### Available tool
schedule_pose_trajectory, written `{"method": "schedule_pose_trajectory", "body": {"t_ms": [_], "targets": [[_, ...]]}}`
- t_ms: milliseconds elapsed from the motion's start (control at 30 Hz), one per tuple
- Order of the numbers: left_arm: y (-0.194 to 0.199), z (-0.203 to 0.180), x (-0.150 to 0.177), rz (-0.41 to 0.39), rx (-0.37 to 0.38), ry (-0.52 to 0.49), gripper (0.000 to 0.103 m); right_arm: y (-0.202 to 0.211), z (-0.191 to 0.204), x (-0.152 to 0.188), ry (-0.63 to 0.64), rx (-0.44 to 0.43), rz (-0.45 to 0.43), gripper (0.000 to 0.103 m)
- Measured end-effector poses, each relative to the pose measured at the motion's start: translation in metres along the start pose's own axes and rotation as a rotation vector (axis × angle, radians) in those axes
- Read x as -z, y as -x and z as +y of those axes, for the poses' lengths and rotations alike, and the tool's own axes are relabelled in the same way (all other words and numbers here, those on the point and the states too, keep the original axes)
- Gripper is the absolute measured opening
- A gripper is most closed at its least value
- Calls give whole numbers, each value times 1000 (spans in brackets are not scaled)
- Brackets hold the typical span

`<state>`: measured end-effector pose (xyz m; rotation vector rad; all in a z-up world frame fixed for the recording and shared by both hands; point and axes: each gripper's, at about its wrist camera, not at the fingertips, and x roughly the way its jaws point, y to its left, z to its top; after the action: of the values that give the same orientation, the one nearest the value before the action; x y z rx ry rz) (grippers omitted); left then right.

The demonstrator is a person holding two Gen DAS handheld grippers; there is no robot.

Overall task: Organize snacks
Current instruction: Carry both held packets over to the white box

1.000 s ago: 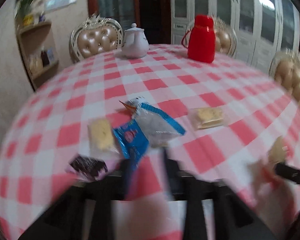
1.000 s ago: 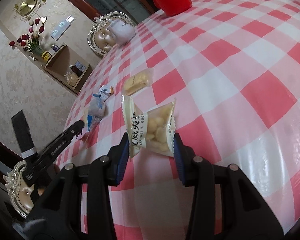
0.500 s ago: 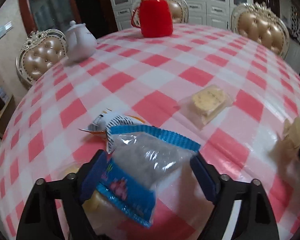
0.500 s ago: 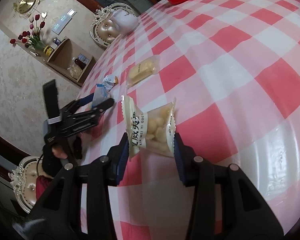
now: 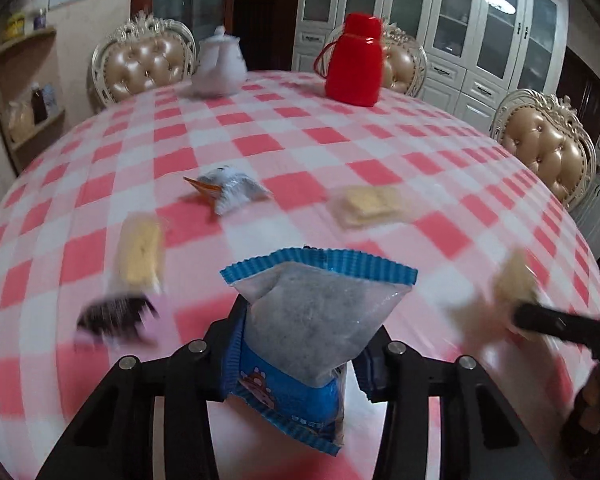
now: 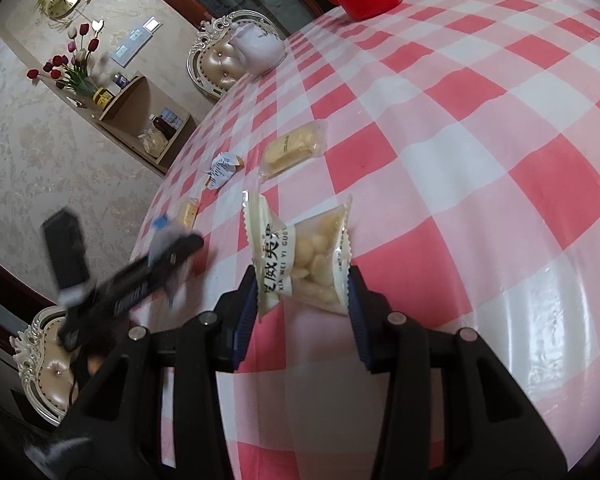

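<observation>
My left gripper (image 5: 300, 344) is shut on a blue-edged snack bag (image 5: 312, 312) with grey contents, held above the checked table. My right gripper (image 6: 302, 300) is shut on a white packet of pale nuts (image 6: 304, 256), also above the table. On the cloth lie a white-and-orange packet (image 5: 228, 190), a yellow cracker packet (image 5: 370, 204), a yellow biscuit packet (image 5: 140, 250) and a dark packet (image 5: 114, 314). The right gripper shows blurred at the right edge of the left wrist view (image 5: 520, 300). The left gripper shows in the right wrist view (image 6: 168, 252).
A red thermos (image 5: 354, 76) and a white teapot (image 5: 220, 66) stand at the far side of the round table (image 5: 260, 136). Padded chairs (image 5: 144, 64) ring the table. A wall shelf (image 6: 140, 120) with flowers stands to the left.
My left gripper closed on the blue bag and lifted it off the table, pulling back. My right gripper kept holding the nut packet almost still.
</observation>
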<state>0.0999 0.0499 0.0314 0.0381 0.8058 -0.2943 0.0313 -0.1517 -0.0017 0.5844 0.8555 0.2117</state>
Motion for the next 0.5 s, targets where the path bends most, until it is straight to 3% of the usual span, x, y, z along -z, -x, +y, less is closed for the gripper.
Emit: {"method": "schedule_pose_trajectory", "body": {"t_ms": [200, 500], "targets": [[48, -52, 34, -95, -38, 24, 46, 13, -9, 7, -54, -16, -46, 46], [99, -80, 76, -193, -19, 154, 46, 46, -9, 42, -55, -31, -71, 46]]}}
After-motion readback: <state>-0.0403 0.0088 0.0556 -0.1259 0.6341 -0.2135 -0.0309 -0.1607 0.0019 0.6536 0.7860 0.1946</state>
